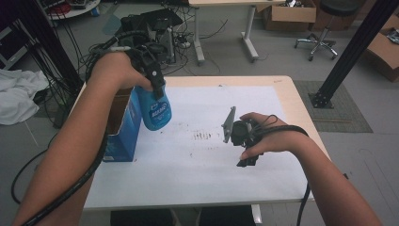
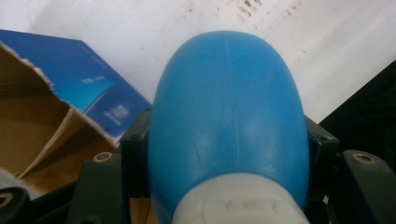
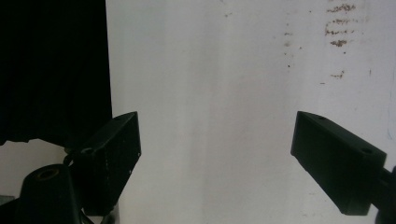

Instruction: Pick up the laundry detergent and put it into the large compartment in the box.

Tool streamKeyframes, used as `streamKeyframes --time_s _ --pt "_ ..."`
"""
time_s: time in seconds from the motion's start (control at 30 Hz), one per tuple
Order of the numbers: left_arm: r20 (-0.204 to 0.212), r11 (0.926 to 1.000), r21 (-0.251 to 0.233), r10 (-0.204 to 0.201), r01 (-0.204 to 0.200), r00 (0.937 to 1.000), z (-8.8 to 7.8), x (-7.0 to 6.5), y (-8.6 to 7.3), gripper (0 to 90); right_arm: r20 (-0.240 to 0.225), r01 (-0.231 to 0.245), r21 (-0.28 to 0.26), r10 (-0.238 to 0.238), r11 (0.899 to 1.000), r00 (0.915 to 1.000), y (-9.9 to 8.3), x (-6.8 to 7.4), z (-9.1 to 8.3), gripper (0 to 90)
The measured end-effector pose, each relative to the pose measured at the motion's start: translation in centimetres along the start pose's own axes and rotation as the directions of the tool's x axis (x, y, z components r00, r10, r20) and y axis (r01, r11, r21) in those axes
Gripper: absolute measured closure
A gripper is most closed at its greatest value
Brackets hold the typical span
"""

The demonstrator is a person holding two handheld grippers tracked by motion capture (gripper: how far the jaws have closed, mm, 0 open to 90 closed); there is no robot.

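Observation:
A blue plastic bottle [image 1: 155, 111] with a white label hangs in the air above the table's left side, beside an open blue cardboard box [image 1: 123, 129]. My left gripper [image 1: 157, 92] is shut on it from above. In the left gripper view the bottle's rounded blue body [image 2: 229, 107] sits between the two black jaws of my left gripper [image 2: 228, 154], with the box [image 2: 88, 88] below and to the left. My right gripper [image 1: 247, 162] rests in a hand near the table's middle right. Its jaws [image 3: 215, 149] stand wide open over the white sheet, with nothing between them.
The white sheet on the table [image 1: 211, 169] bears small dark stains [image 1: 202, 136] near its middle. Beyond the far edge are cables and equipment [image 1: 155, 28]. A black post [image 1: 348, 56] stands on the floor at the right, and a white cloth [image 1: 16, 94] lies at the left.

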State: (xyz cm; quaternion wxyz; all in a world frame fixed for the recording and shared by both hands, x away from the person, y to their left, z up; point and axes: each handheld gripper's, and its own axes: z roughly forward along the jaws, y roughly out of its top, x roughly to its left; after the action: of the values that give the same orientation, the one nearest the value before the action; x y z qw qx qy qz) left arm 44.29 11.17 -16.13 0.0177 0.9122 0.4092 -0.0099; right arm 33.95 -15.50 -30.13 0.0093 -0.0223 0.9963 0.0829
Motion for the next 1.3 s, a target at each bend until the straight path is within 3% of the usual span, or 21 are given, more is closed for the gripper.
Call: streamKeyframes --time_s 0.2,0.4,0.5,0.63,0.73,0.93,0.97,1.0,1.13,1.3 --pt "0.014 0.9995 -0.005 -0.032 0.032 0.9994 -1.8 0.2 -1.0 38.1 0.003 0.013 -0.013 -0.013 1.0 0.9999 0.1 0.0 -0.2 15.9" --pt "0.017 0.9936 -0.014 -0.112 0.112 0.9936 -3.6 1.4 -2.4 38.1 0.001 0.017 -0.01 -0.017 1.0 0.9999 0.2 -0.1 -0.1 16.2" --pt "0.007 0.9864 -0.018 -0.163 0.163 0.9866 -4.3 2.3 -3.2 38.1 0.002 0.02 -0.004 -0.02 1.0 0.9998 0.4 -0.2 -0.2 16.1" --pt "-0.002 0.9698 -0.013 -0.244 0.244 0.9698 -5.4 3.7 -4.6 38.1 0.004 0.026 -0.01 -0.026 1.0 0.9997 0.6 -0.4 -0.2 16.1" --pt "0.002 0.9533 -0.014 -0.302 0.302 0.9534 -6.2 4.9 -5.7 38.1 0.003 0.029 -0.008 -0.029 1.0 0.9996 0.6 -0.5 -0.1 16.1" --pt "-0.025 0.9125 0.003 -0.409 0.409 0.9123 -6.9 6.5 -7.3 38.1 0.001 0.03 -0.003 -0.03 1.0 0.9996 0.7 -0.7 0.0 16.1" --pt "-0.026 0.901 0.003 -0.434 0.434 0.9007 -6.9 6.7 -7.4 38.1 0.0 0.028 -0.005 -0.028 1.0 0.9996 0.7 -0.7 0.0 16.1" --pt "-0.024 0.8839 -0.002 -0.468 0.468 0.8836 -6.9 6.8 -7.6 38.1 0.0 0.026 -0.007 -0.026 1.0 0.9997 0.7 -0.7 0.0 16.1" --pt "-0.036 0.862 0.014 -0.506 0.507 0.8618 -7.0 7.2 -7.9 38.1 0.002 0.028 -0.005 -0.028 1.0 0.9996 0.6 -0.6 -0.1 16.1" --pt "-0.059 0.8217 0.018 -0.568 0.57 0.821 -6.9 7.5 -8.1 38.1 0.007 0.028 -0.004 -0.028 1.0 0.9996 0.5 -0.6 -0.2 16.1"
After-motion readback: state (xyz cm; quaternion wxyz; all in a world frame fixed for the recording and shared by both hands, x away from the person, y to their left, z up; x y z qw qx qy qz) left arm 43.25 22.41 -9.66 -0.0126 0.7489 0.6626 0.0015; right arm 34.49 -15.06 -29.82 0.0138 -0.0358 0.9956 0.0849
